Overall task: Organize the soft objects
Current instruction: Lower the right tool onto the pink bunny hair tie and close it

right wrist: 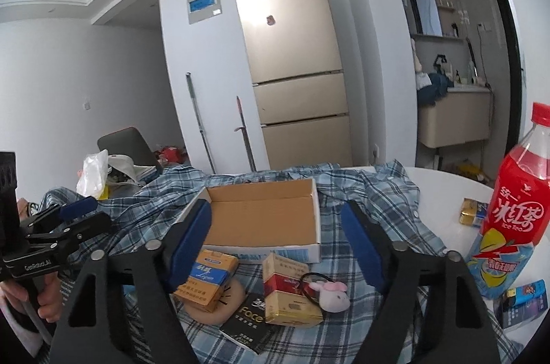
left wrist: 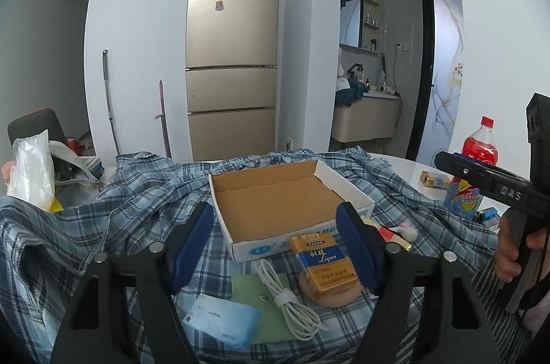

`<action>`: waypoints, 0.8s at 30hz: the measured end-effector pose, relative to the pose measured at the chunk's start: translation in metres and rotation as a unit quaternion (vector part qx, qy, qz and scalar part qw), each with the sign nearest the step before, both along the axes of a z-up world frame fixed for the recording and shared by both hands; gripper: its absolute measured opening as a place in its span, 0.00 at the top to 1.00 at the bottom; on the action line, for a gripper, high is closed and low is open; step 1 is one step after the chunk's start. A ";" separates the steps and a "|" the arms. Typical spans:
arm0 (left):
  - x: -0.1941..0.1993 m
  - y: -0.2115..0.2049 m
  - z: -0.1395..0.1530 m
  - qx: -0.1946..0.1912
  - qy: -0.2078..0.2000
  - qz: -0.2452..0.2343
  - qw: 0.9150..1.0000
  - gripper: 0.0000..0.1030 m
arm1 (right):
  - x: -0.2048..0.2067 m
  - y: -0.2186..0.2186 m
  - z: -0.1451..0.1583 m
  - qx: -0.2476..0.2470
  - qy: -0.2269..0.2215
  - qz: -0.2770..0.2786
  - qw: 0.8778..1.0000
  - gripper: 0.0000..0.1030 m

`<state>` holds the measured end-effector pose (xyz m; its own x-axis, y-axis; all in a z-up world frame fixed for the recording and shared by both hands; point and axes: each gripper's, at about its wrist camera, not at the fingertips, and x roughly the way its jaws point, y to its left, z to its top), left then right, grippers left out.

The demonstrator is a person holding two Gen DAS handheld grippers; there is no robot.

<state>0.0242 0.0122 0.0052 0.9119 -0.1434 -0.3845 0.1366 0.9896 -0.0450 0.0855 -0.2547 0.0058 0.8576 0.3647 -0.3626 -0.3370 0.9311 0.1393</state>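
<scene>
Both hand-held grippers, left (left wrist: pixel 275 243) and mine on the right (right wrist: pixel 282 247), stand part open and hold nothing. Plush bunny (right wrist: pixel 330 293) lies on the checked cloth (right wrist: pixel 374 199) beside a red cigarette pack (right wrist: pixel 287 290), before the empty box (right wrist: pixel 264 216). Risk: my pads could catch the pack or the hair tie (right wrist: pixel 309 281) along with the bunny.

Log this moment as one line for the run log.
left tongs: open, empty | right tongs: open, empty | cardboard box: empty | plush bunny: on plaid cloth
</scene>
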 end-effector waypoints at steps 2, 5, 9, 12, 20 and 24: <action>0.002 -0.001 -0.002 0.004 0.006 0.003 1.000 0.31 | 0.003 0.000 -0.001 -0.019 0.012 -0.018 1.000 0.42; 0.007 -0.002 -0.007 0.014 0.022 0.012 1.000 0.31 | 0.012 0.003 -0.007 -0.051 0.048 -0.024 0.997 0.50; 0.017 -0.002 -0.016 0.017 0.047 0.015 0.999 0.31 | 0.036 -0.001 -0.033 -0.052 0.144 -0.012 0.988 0.57; 0.023 -0.001 -0.022 0.016 0.062 0.014 0.998 0.31 | 0.050 -0.006 -0.051 -0.041 0.197 -0.013 0.979 0.59; 0.025 -0.001 -0.027 0.006 0.064 0.016 0.998 0.14 | 0.069 -0.007 -0.081 -0.061 0.267 -0.027 0.961 0.60; 0.024 -0.002 -0.026 0.009 0.066 0.014 0.998 0.14 | 0.072 -0.009 -0.086 -0.063 0.283 -0.032 0.957 0.61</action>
